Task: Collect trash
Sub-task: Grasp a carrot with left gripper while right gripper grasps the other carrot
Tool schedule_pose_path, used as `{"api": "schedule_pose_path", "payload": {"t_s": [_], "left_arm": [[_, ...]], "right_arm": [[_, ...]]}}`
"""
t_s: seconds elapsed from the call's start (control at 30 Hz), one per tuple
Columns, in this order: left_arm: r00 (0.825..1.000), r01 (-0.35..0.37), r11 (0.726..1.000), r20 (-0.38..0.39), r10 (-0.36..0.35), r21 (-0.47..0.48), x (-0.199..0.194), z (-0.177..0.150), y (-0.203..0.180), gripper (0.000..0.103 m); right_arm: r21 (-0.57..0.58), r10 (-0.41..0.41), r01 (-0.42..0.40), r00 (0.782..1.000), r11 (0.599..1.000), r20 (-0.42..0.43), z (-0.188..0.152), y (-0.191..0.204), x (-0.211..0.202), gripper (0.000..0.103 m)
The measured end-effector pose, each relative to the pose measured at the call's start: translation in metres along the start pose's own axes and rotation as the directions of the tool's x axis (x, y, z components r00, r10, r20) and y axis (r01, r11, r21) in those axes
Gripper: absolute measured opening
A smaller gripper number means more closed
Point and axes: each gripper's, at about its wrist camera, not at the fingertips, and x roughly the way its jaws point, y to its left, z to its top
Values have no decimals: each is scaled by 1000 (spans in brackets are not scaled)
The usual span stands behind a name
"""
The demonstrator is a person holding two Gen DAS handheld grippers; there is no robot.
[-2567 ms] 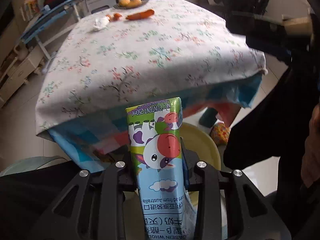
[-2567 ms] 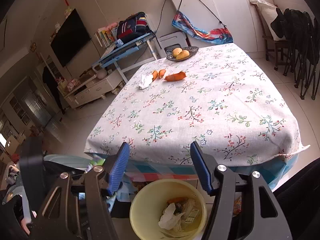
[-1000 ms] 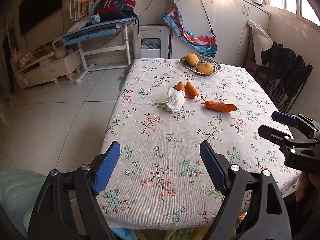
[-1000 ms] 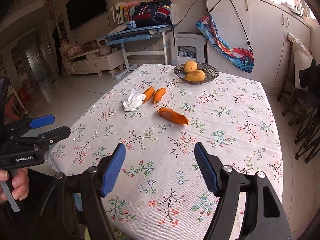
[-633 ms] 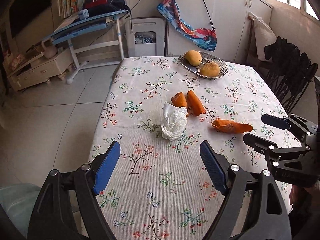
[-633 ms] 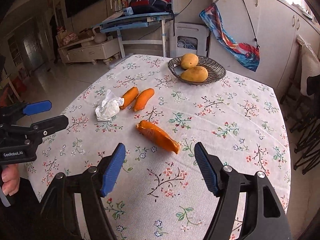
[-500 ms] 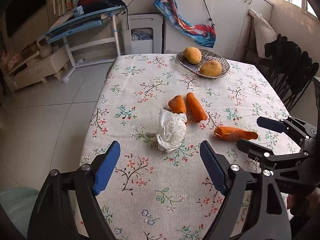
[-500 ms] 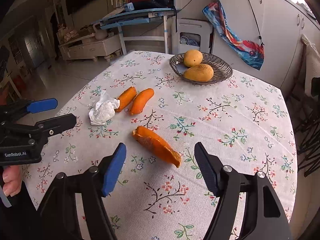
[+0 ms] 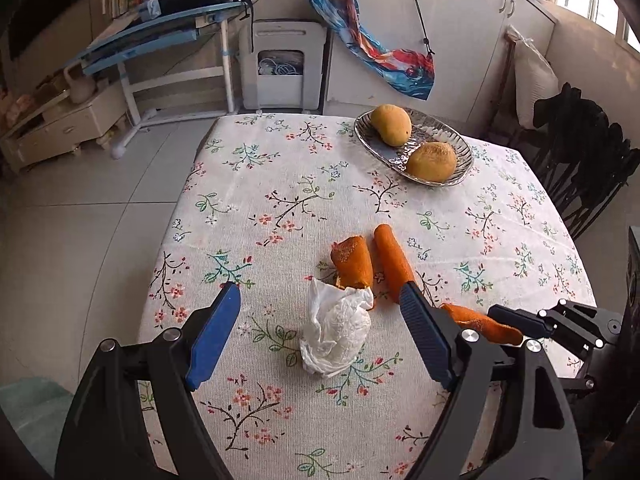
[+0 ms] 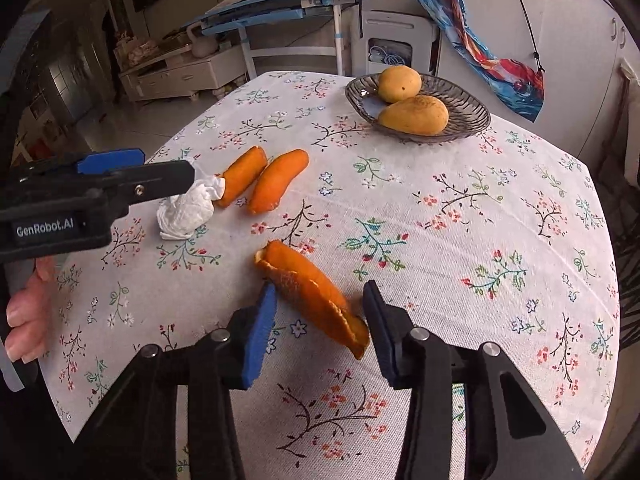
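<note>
A crumpled white tissue (image 9: 335, 332) lies on the floral tablecloth between the open jaws of my left gripper (image 9: 320, 340); it also shows in the right wrist view (image 10: 186, 210). Two orange peel pieces (image 9: 354, 262) (image 9: 392, 260) lie just beyond it. A third orange peel (image 10: 316, 298) lies between the open jaws of my right gripper (image 10: 318, 332), apart from both pads. It is partly hidden behind my left finger in the left wrist view (image 9: 480, 322). The right gripper (image 9: 520, 326) shows at the right, the left gripper (image 10: 136, 170) at the left.
A glass dish (image 9: 412, 148) with two mangoes (image 10: 414, 114) stands at the table's far side. Dark chairs (image 9: 580, 168) stand to the right of the table. A blue desk (image 9: 160, 40) and white cabinets stand beyond on the tiled floor.
Both grippers have moved forward and down over the table. The left now straddles the tissue and the right straddles the near peel. Earlier the left held a milk carton over a bin; now it is empty.
</note>
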Motion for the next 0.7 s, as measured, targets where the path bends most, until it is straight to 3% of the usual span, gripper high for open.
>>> {"api": "schedule_pose_path", "payload": {"t_s": [0.1,0.3,0.4,0.5,0.57,0.7], "left_arm": [[1000,-3,1000,-19,3,-9,12,11,-4,79],[994,-37,999,-104,34,-34,42,23,-4,78],[987,-48,999,-155,45,-15,58,24,-6,72],[987,-48,999,-155,49,11,64,25,-12,54],[988,-17,1000,-156,20,24,63,27,-16,28],[991,9,1000,-132,-6,25,57,28,-17,18]], "right_arm": [[0,0,0,1000,1000,-7,-2,-2,-2,22],[13,13,-13,1000,1000,-13,-1,-7,-4,19],[19,21,-20,1000,1000,-17,1,-8,-4,19],[19,27,-27,999,999,-16,2,-9,-3,19],[19,30,-30,999,999,-17,2,-9,-2,19],[21,31,-31,999,999,-17,2,-10,-2,19]]}}
